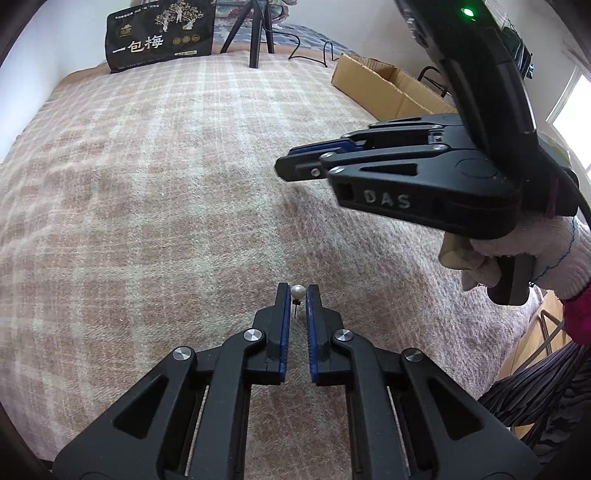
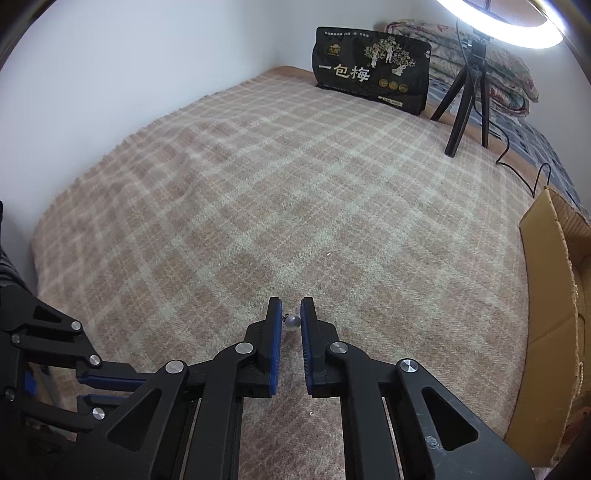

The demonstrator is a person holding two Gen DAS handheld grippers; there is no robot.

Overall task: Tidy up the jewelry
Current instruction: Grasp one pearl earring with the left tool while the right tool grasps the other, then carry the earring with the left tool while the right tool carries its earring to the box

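A white pearl stud earring (image 1: 297, 291) sits pinched between the tips of my left gripper (image 1: 297, 292), its thin post pointing down, just above the plaid blanket (image 1: 166, 184). In the right wrist view a second pearl earring (image 2: 292, 323) is clamped between the blue pads of my right gripper (image 2: 291, 308). The right gripper (image 1: 310, 173) also shows in the left wrist view at upper right, held by a white-gloved hand (image 1: 546, 258) and raised over the blanket. Part of the left gripper (image 2: 85, 369) appears at the lower left of the right wrist view.
An open cardboard box (image 2: 554, 314) lies at the blanket's right edge. A black printed bag (image 2: 373, 70) leans at the far wall beside a black tripod (image 2: 465, 107) with a ring light (image 2: 498, 22) and trailing cable. Folded quilts (image 2: 509, 66) are stacked behind.
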